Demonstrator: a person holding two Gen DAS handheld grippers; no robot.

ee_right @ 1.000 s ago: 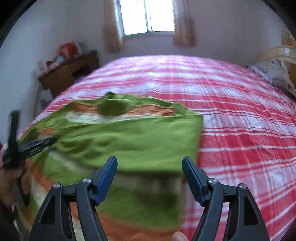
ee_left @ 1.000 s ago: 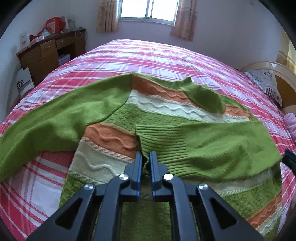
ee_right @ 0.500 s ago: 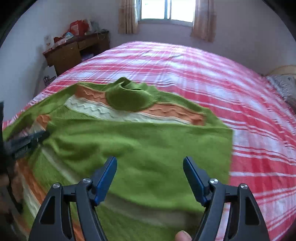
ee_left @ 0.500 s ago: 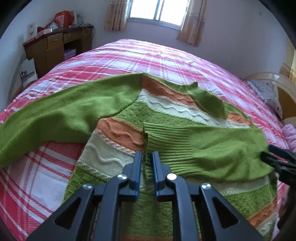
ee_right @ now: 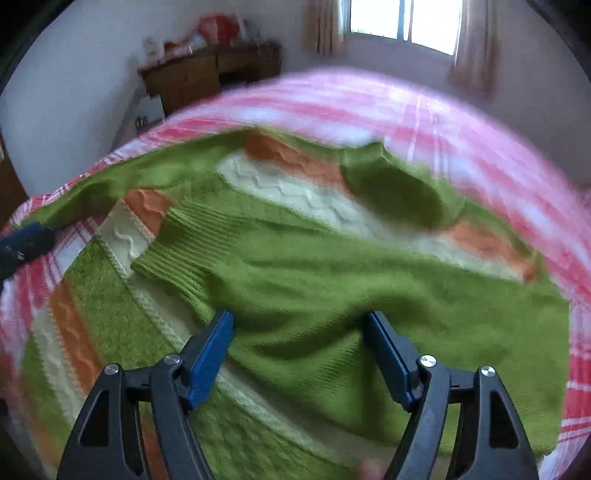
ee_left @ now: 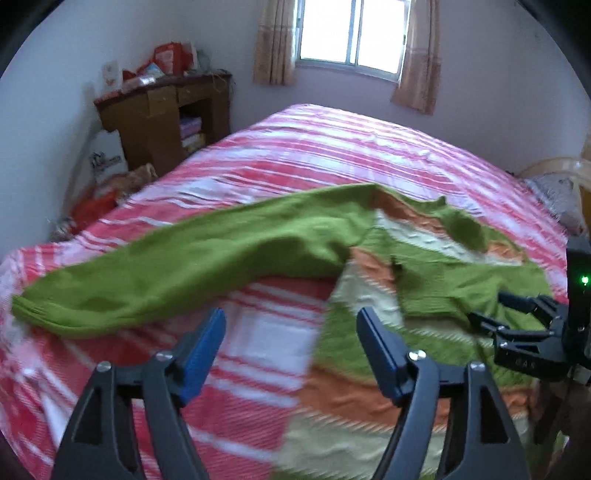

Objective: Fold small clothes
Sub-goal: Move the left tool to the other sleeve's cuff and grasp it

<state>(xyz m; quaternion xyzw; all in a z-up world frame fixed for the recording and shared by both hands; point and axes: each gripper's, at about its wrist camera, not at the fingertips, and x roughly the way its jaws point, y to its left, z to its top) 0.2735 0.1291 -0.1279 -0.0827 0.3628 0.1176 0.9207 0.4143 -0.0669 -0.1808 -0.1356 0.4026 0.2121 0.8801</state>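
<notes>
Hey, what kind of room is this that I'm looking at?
Most likely a bedroom in a home. A wide bed with a red and white checked cover fills the room, a wooden desk stands against the wall, and a curtained window sits behind the bed.

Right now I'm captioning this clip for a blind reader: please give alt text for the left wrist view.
A green sweater with orange and cream stripes lies on a red plaid bed, one sleeve stretched out left. The left gripper is opening over the bedspread, holding nothing. The right gripper reaches in at the right edge.
</notes>
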